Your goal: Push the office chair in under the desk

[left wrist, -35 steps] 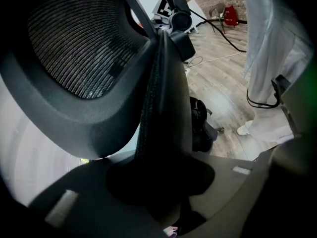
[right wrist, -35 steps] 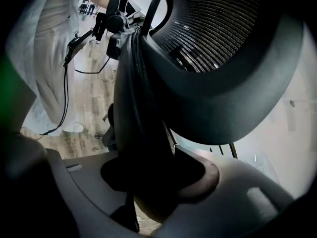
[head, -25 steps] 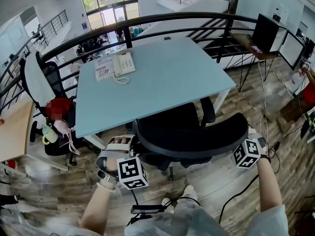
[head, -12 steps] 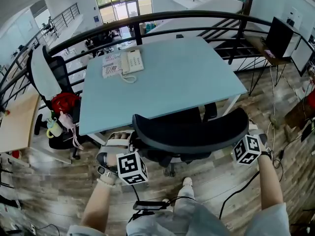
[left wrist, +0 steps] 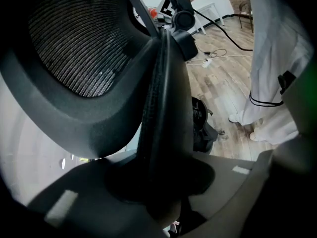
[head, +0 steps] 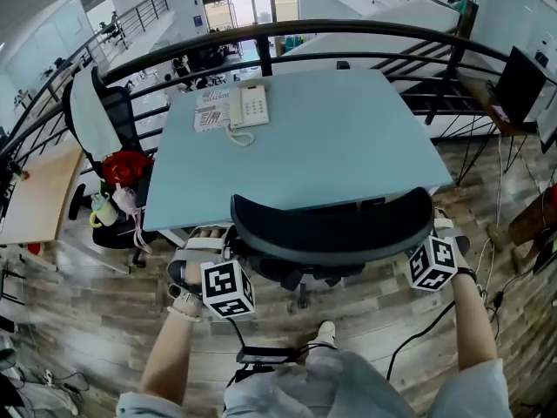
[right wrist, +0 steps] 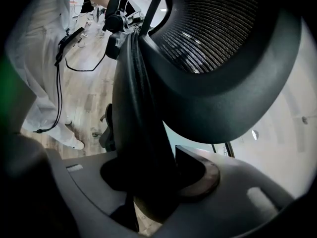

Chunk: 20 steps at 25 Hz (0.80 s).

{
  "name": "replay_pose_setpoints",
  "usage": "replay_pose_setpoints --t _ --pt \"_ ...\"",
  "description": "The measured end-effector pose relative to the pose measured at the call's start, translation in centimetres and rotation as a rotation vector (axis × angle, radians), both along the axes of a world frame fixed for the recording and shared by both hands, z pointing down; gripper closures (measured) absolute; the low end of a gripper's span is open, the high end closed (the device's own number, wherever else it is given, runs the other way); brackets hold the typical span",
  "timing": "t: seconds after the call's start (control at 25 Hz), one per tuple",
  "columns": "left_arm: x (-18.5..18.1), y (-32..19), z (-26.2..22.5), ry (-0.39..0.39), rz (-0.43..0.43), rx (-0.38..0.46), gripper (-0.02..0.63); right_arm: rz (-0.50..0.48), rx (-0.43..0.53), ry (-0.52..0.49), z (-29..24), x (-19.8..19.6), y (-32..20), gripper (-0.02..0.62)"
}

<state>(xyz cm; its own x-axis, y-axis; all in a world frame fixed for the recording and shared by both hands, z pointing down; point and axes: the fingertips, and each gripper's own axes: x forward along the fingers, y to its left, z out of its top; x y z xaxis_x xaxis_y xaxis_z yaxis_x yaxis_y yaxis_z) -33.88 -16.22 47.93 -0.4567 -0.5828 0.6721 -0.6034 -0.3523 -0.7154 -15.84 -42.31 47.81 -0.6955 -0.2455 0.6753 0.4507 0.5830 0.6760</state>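
The black office chair's mesh backrest [head: 335, 225] stands against the near edge of the light blue desk [head: 305, 146], and the seat is hidden under the desktop. My left gripper [head: 231, 252] is shut on the backrest's left edge. My right gripper [head: 435, 229] is shut on its right edge. In the left gripper view the backrest's rim [left wrist: 163, 98] runs down between the jaws of the left gripper [left wrist: 163, 185]. The right gripper view has the rim [right wrist: 143, 108] clamped the same way in the right gripper [right wrist: 153, 180].
A phone [head: 252, 104] and papers [head: 211, 111] lie at the desk's far left. A second chair with a red bag [head: 126, 168] stands left of the desk. A dark railing [head: 261, 33] curves behind it. A cable [head: 409, 347] trails on the wooden floor by my shoe [head: 326, 331].
The chair has rolled forward under the desk, so its seat and armrest no longer show. Both grippers went forward with the backrest, still gripping it.
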Motion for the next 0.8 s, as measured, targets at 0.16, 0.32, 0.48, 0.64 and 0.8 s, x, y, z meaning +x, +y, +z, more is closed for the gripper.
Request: replay_pose_setpoints --t 0.16,0.32,0.48,0.64,0.8 --pt "-1.0 -0.6 0.1 0.004 -0.023 -0.004 0.479 -0.023 0.000 -0.007 0.0 -1.7 -1.1 0.393" --pt "-2.0 -1.2 0.2 0.003 -0.043 -0.005 0.478 -0.057 0.006 -0.024 0.0 -3.1 -1.9 0.393" --pt "-3.0 -1.9 0.0 0.001 -0.074 -0.004 0.477 -0.087 0.010 -0.037 -0.1 -4.8 -3.0 0.391" --pt "-3.5 -2.6 0.1 0.001 -0.101 -0.003 0.477 -0.105 0.007 -0.035 0.0 -5.9 -4.1 0.391" --pt "-4.1 -3.3 0.0 -0.003 -0.128 0.003 0.477 -0.138 0.013 -0.046 -0.1 -7.3 -5.1 0.390"
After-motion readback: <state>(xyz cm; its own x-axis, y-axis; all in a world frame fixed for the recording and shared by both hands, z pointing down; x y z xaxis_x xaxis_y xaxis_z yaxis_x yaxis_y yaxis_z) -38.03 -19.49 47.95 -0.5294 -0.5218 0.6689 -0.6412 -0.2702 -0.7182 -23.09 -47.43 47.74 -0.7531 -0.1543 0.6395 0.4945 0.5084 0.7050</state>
